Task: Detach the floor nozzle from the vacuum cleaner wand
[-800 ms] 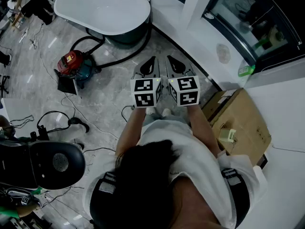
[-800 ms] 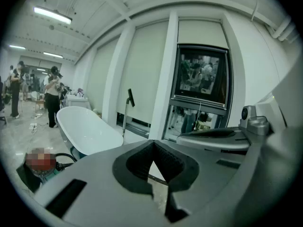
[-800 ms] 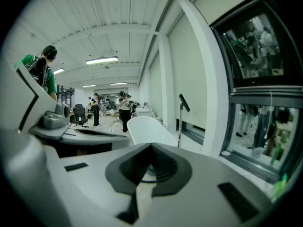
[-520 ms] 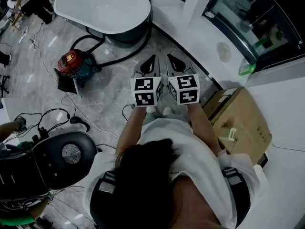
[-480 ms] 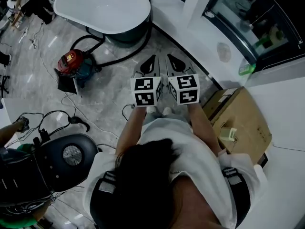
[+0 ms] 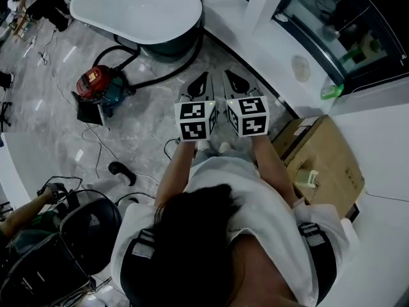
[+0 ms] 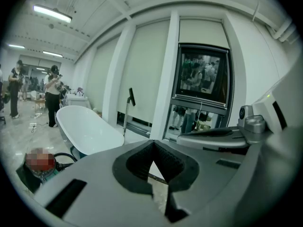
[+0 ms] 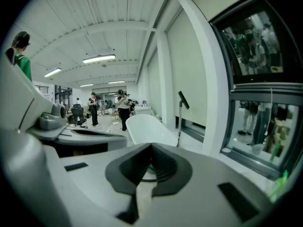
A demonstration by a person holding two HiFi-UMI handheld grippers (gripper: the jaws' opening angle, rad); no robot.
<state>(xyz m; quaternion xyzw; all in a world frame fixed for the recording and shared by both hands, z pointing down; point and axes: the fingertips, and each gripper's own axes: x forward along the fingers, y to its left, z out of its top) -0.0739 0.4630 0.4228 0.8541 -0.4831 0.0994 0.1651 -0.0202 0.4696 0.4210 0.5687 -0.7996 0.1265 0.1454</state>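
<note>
The red and teal vacuum canister (image 6: 97, 85) stands on the marble floor at the left, well beyond both grippers. Its black hose (image 6: 167, 75) curves along the foot of the white bathtub (image 6: 137, 8). A black flat part (image 6: 86, 110) lies beside the canister; I cannot tell if it is the floor nozzle. My left gripper (image 6: 199, 85) and right gripper (image 6: 236, 82) are held side by side in front of the person's chest, both shut with nothing between the jaws. The left gripper (image 7: 152, 148) shows the canister (image 7: 40, 162) at the lower left. The right gripper (image 8: 151, 150) faces the tub (image 8: 147, 129).
A thin upright pole (image 7: 127, 112) with a black top stands behind the tub. A cardboard box (image 6: 323, 162) lies at the right by the white wall. Cables (image 6: 96, 149) trail over the floor. A black office chair (image 6: 83, 235) and a seated person are at the lower left.
The black office chair at the lower left has shifted down and left with the person beside it. Both grippers have stayed where they were, still shut.
</note>
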